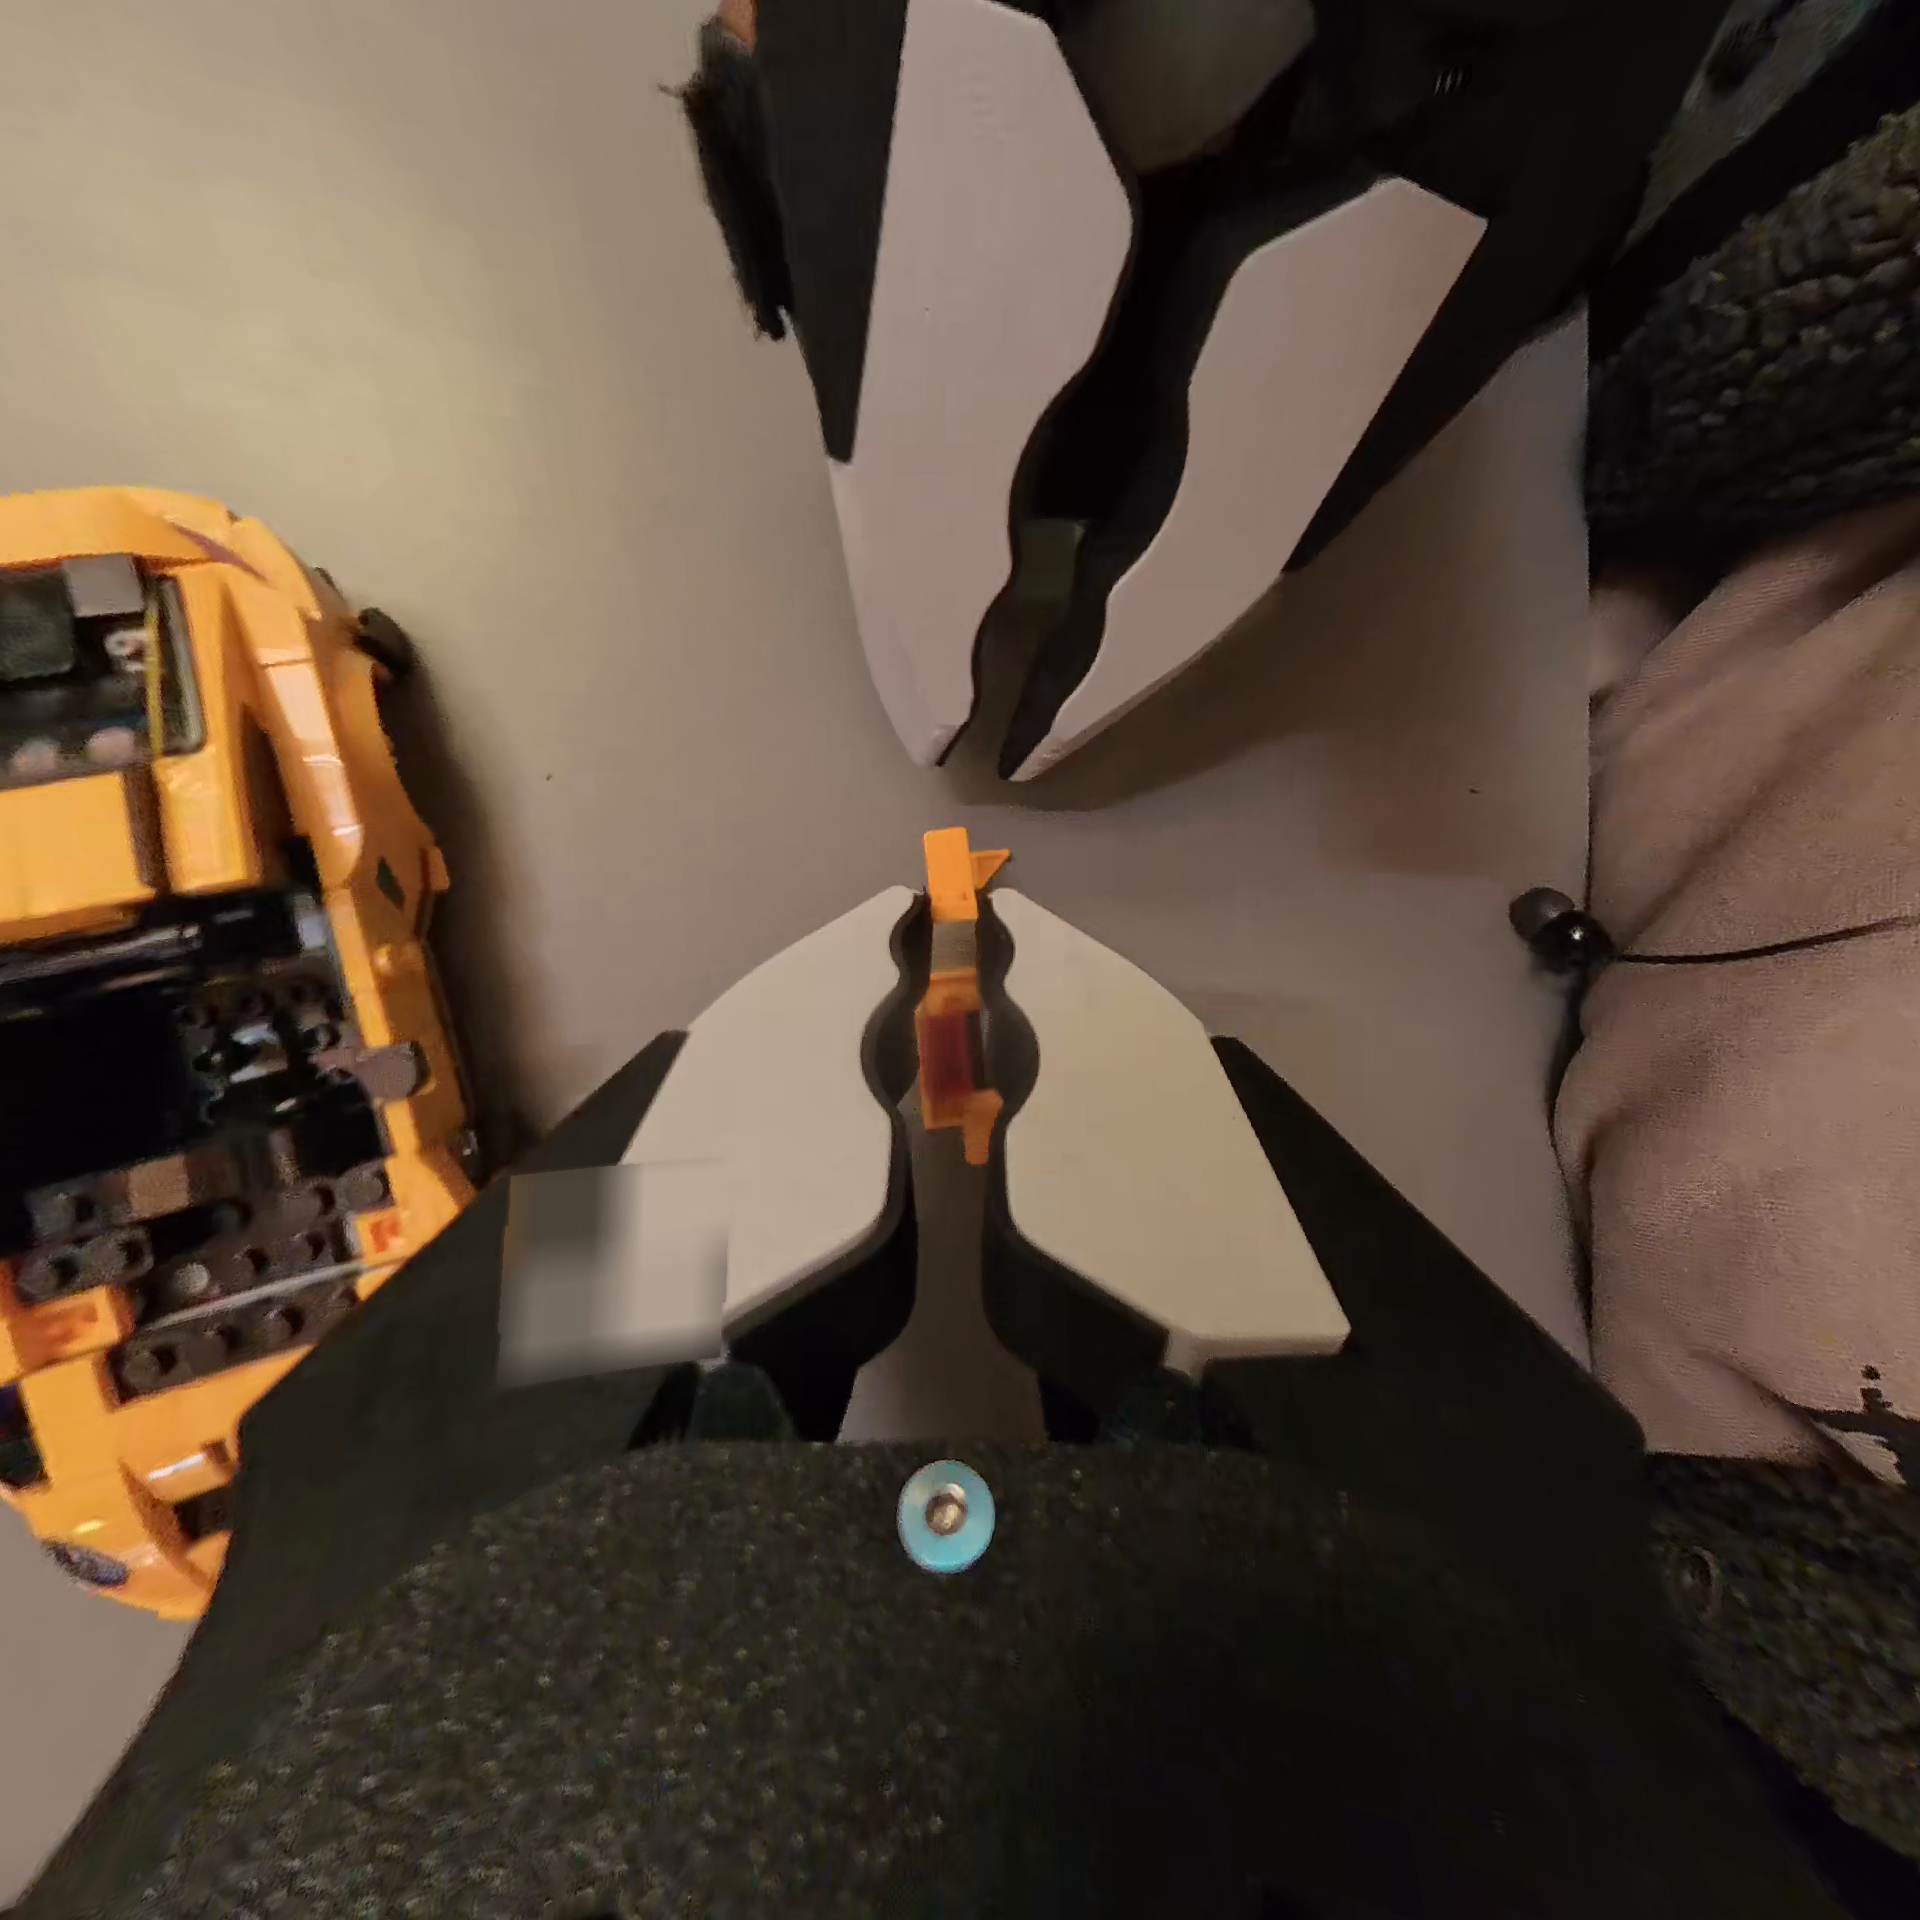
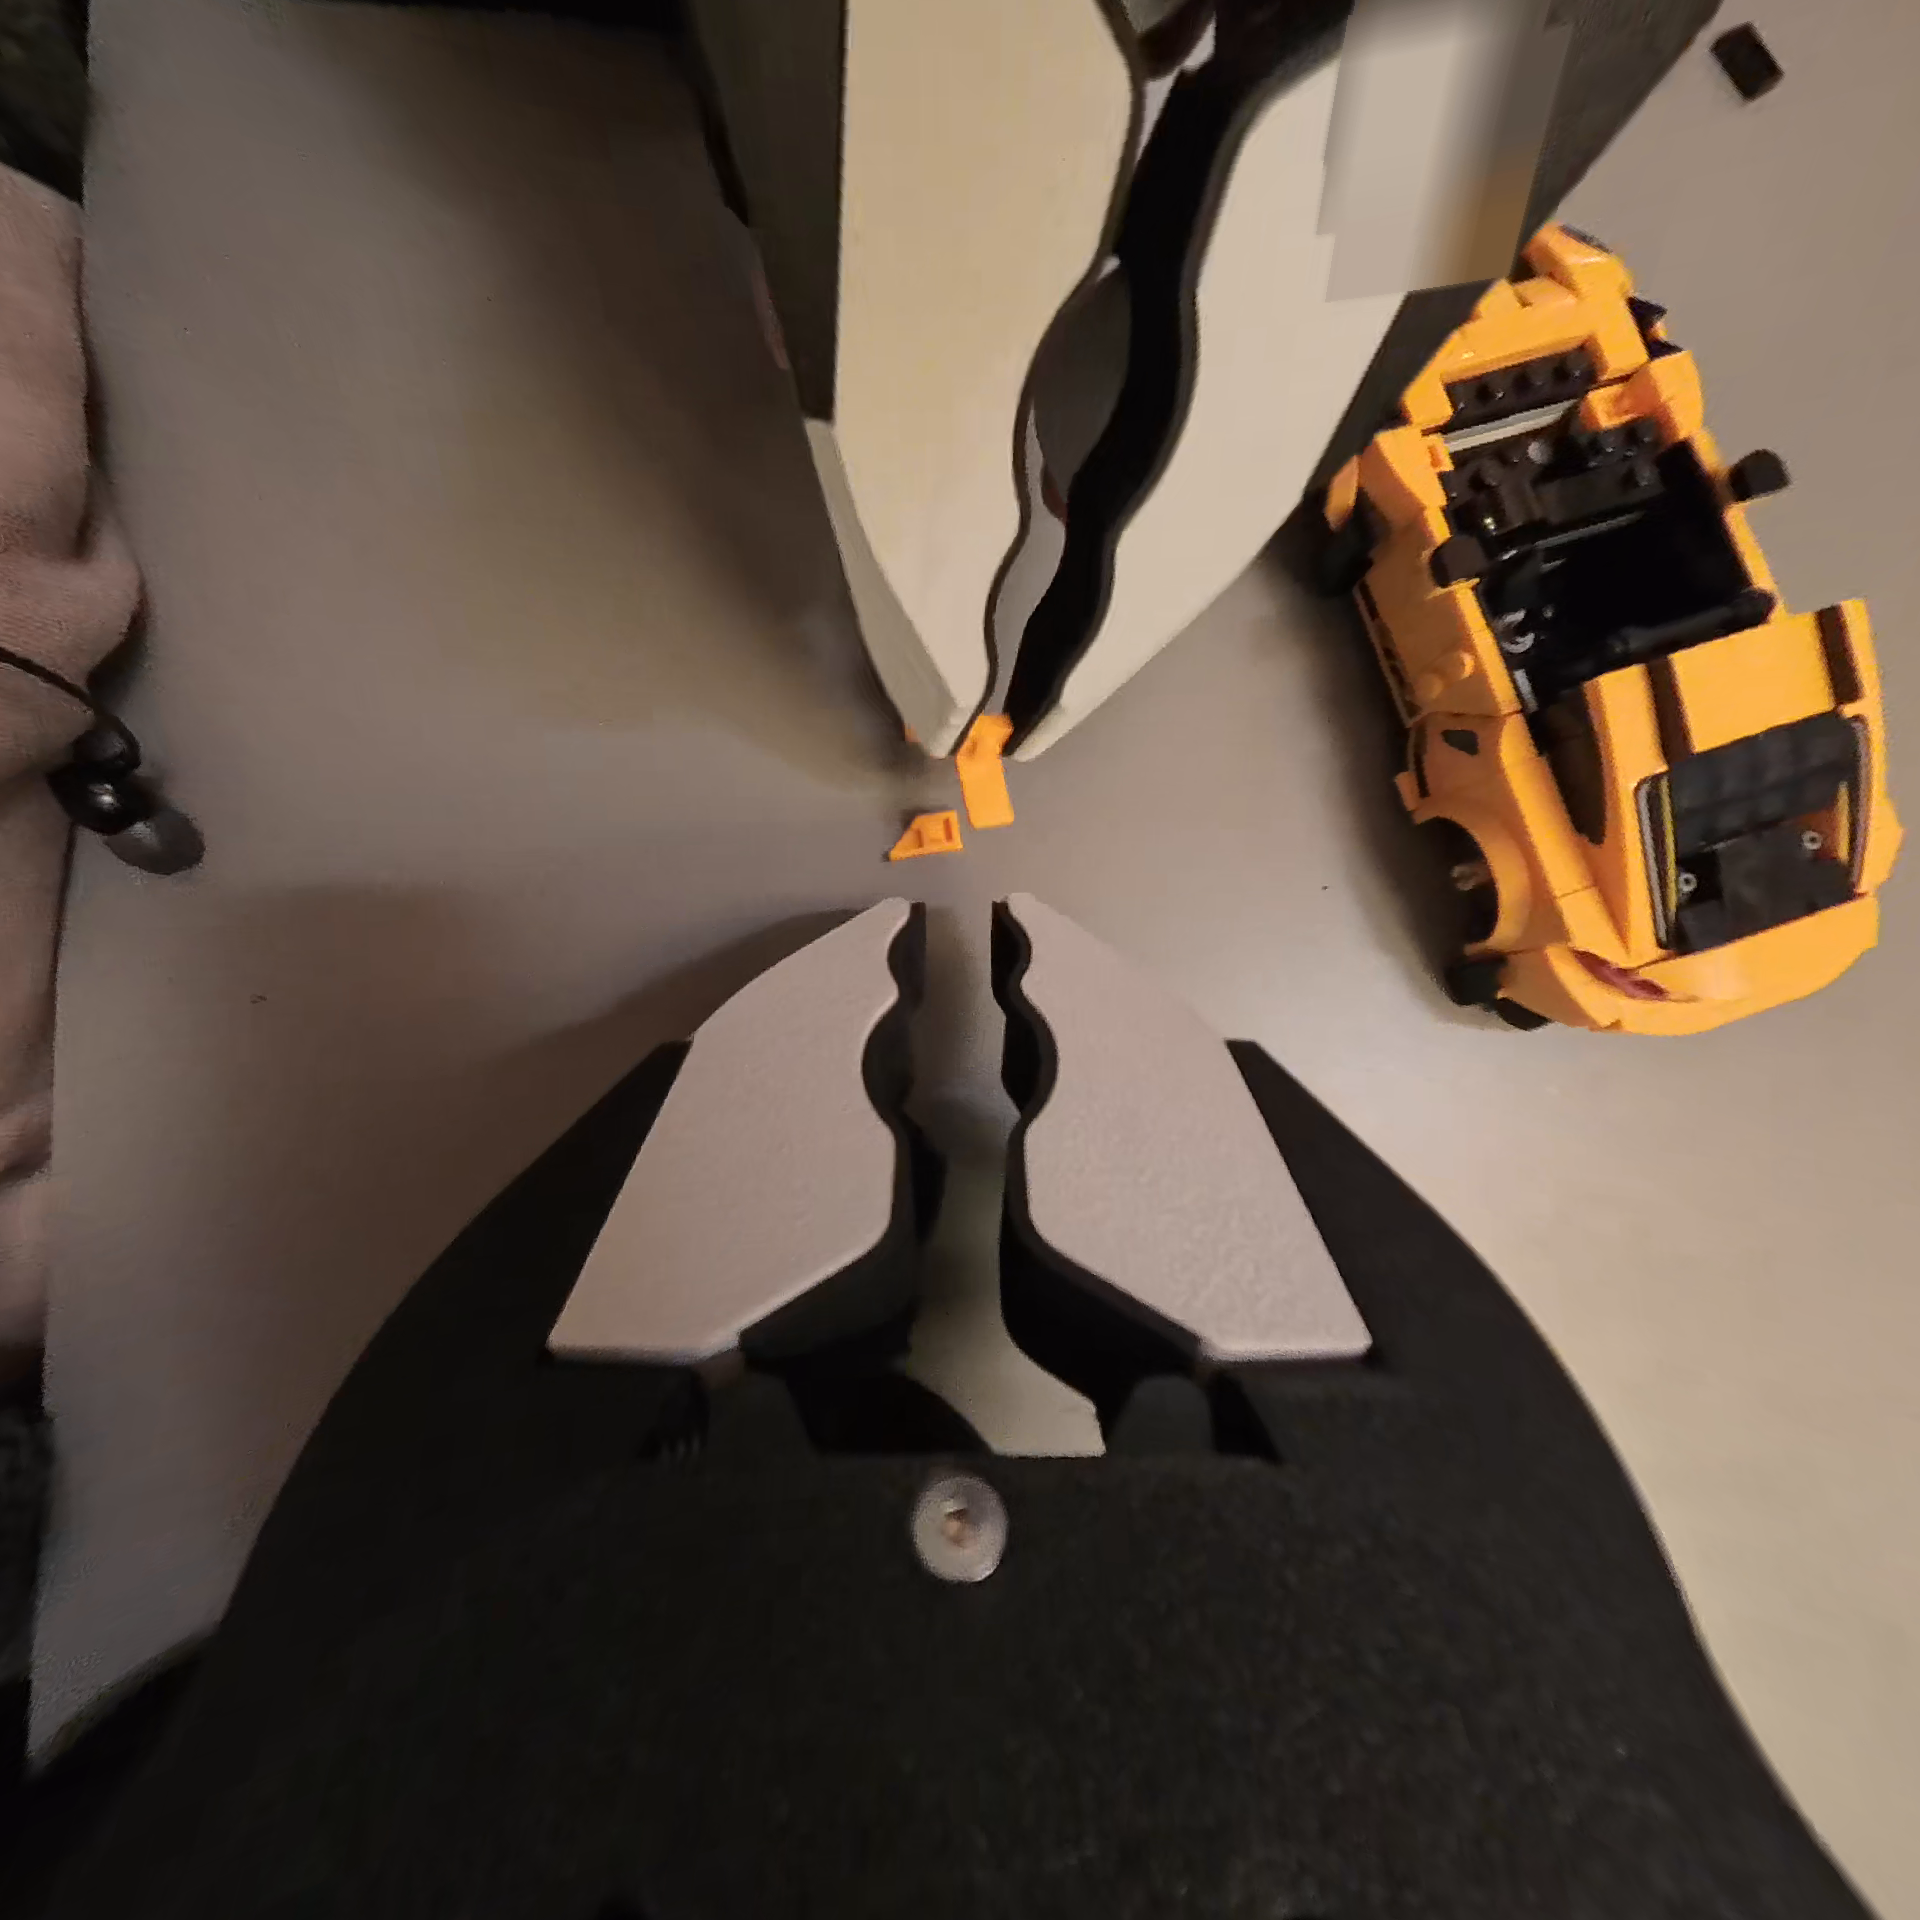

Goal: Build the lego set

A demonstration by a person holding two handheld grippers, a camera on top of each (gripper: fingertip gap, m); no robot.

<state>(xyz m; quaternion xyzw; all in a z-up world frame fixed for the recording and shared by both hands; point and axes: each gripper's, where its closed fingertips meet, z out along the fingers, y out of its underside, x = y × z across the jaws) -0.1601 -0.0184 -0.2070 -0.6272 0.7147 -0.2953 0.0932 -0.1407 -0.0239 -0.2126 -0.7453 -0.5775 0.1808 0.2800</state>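
- The left hand-held gripper, with white fingers on a black body, is clamped on a slim orange lego sub-assembly with a red translucent piece; the assembly's orange tip sticks out past the fingertips.
- The right hand-held gripper faces it tip to tip, its jaws slightly apart with nothing between them.
- A small orange wedge-shaped lego piece lies on the pale grey bench, just beside the held assembly's tip and between the two grippers.
- A partly built orange-and-black lego car sits on the bench, well apart from the grippers.
- A small black lego piece lies near the far edge.
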